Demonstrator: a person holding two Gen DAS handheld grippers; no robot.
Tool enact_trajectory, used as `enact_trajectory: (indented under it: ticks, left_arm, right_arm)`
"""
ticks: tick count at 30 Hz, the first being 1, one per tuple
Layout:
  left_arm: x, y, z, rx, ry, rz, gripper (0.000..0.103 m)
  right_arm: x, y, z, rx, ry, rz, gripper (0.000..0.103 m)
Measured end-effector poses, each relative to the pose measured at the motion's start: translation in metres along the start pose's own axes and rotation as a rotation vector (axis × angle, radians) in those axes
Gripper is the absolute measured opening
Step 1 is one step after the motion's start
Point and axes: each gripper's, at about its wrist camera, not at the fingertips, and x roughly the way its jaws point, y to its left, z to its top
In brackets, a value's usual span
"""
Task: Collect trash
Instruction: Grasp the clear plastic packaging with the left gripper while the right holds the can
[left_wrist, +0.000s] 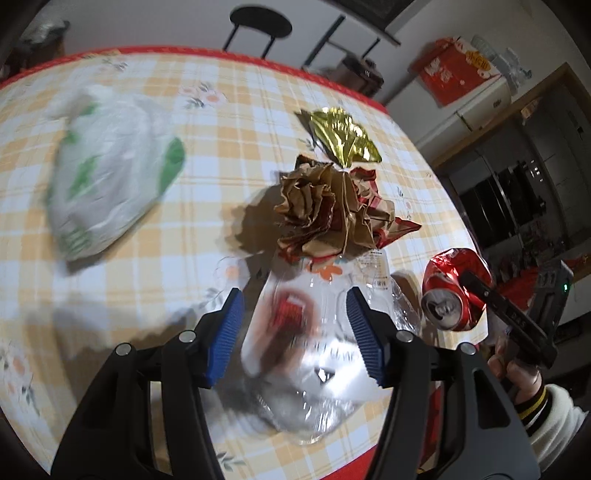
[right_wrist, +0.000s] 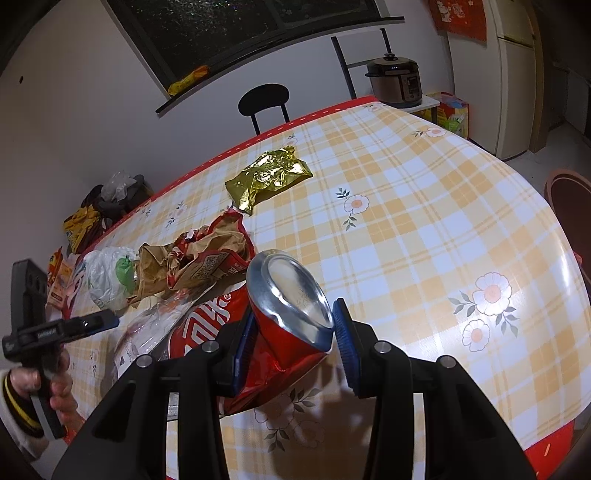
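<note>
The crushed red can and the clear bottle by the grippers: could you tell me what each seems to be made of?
The crushed red can looks like thin painted aluminium: bare silvery base, sharp dented folds. The clear bottle appears to be thin transparent plastic: the tablecloth shows through it, with glossy highlights, though it is blurred.

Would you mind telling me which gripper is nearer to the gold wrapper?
Neither clearly; both sit well short of the gold wrapper. The left gripper straddles a clear bottle behind the crumpled paper bag; the right gripper holds the crushed can beside that.
</note>
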Motion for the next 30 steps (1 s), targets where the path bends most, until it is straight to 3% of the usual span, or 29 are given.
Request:
enact_trajectory:
  ticks: [10,30]
  left_arm:
    - [0.053,-0.006,0.026,0.039,0.1,0.025,0.059]
    - [0.081,0.0,0.037,-0.037,0.134,-0.036,0.05]
  right_arm:
    - [-0.007,-0.017,-0.003,0.036,-0.012,-0.02,0.041]
    - [-0.01,-0.031,-0.006,0.065,-0.014,-0.031,0.041]
